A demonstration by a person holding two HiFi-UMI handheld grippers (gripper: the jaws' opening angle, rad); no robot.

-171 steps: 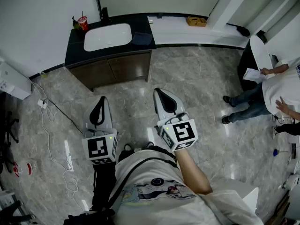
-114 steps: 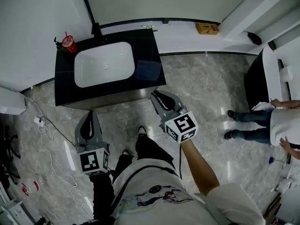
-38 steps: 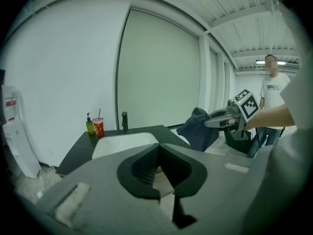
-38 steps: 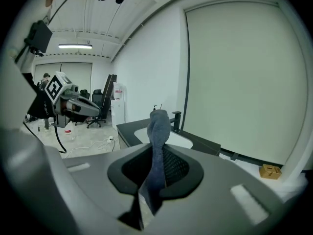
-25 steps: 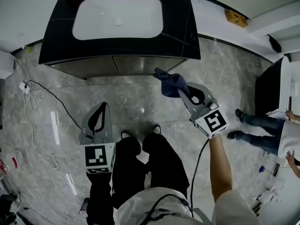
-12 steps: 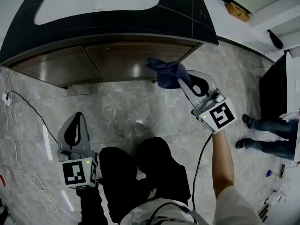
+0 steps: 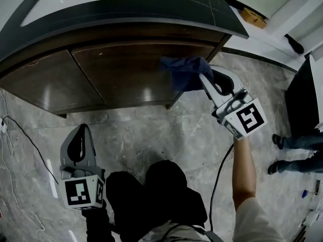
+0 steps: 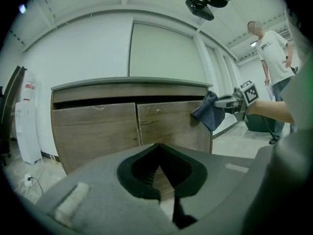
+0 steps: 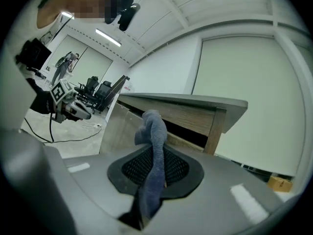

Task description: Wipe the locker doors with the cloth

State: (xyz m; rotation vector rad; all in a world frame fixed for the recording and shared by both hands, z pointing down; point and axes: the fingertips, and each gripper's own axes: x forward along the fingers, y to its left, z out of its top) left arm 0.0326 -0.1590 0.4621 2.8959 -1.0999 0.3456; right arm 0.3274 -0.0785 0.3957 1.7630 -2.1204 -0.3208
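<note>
Two tools in play: the right hand-held gripper (image 7: 204,77) clamps the blue cloth (image 7: 182,72), bunched ahead of its jaws at the right locker door (image 7: 126,69), while the left hand-held gripper (image 7: 82,129) hangs closed and empty, so both doors look still unwiped.

No words, brand names or numbers can be read anywhere. The marker cube (image 7: 246,119) on the right claw (image 7: 206,79) and the second cube (image 7: 81,193) on the left claw (image 7: 82,130) show only black-and-white square patterns. A red label (image 8: 29,86) on the white machine (image 8: 24,121) and the dark print (image 8: 265,46) on a bystander's shirt (image 8: 275,62) are too small to read.
</note>
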